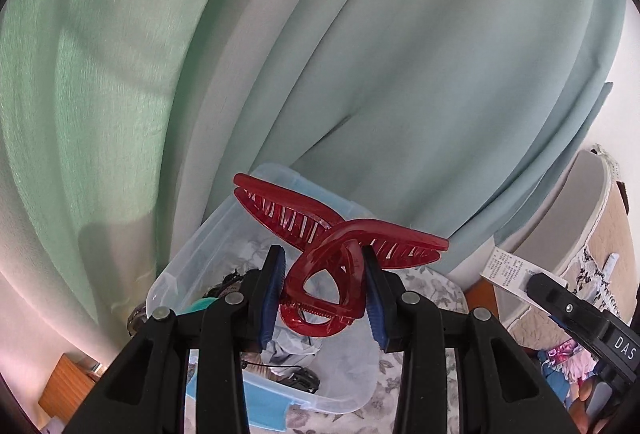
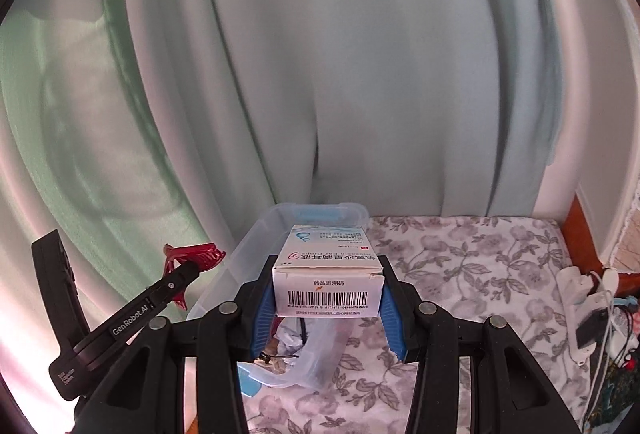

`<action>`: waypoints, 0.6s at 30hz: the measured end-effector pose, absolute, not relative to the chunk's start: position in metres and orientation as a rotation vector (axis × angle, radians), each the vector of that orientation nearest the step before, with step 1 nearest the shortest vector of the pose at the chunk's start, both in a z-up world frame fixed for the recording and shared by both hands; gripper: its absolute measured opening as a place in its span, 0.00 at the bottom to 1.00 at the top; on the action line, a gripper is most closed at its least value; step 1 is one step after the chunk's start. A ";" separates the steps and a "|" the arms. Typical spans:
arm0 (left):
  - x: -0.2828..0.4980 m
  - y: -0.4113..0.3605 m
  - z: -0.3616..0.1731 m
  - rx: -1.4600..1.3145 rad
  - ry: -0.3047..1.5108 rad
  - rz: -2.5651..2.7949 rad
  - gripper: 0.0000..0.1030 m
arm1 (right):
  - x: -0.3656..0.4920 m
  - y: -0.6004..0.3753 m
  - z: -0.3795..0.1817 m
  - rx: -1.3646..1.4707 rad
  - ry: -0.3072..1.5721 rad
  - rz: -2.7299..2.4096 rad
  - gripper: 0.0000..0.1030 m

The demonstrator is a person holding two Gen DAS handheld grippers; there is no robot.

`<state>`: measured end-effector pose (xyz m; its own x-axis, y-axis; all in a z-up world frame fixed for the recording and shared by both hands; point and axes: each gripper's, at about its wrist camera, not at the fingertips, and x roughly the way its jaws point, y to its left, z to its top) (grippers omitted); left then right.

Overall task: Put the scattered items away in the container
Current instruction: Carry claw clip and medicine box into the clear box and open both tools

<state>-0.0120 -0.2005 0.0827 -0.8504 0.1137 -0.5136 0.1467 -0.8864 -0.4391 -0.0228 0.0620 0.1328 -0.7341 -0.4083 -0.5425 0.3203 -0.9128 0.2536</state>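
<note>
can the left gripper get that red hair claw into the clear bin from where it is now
Probably yes. The left gripper grips the red hair claw just above the clear bin, which is open-topped with no lid over it, and nothing sits between them.

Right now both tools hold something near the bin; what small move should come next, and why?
Probably lower the left tool a little, then let go: its red hair clip hangs above the open bin, while the right tool holds a box.
</note>
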 end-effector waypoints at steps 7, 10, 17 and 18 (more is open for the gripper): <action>-0.020 -0.215 0.070 0.921 0.764 -2.876 0.36 | -0.042 0.028 0.116 0.950 -0.143 -2.537 0.47; -0.022 -0.215 0.062 0.946 0.770 -2.868 0.36 | -0.049 0.018 0.108 0.987 -0.130 -2.518 0.47; -0.030 -0.199 0.035 1.002 0.778 -2.851 0.36 | -0.067 0.002 0.088 1.060 -0.109 -2.484 0.47; -0.031 -0.200 0.033 1.009 0.779 -2.849 0.36 | -0.069 0.000 0.085 1.068 -0.106 -2.480 0.47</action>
<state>-0.0309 -0.1995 0.0330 -0.7906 0.1431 -0.5953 0.1798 -0.8752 -0.4492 -0.0691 0.0002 0.0853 -0.6075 -0.4202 -0.6741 0.3610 -0.9020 0.2369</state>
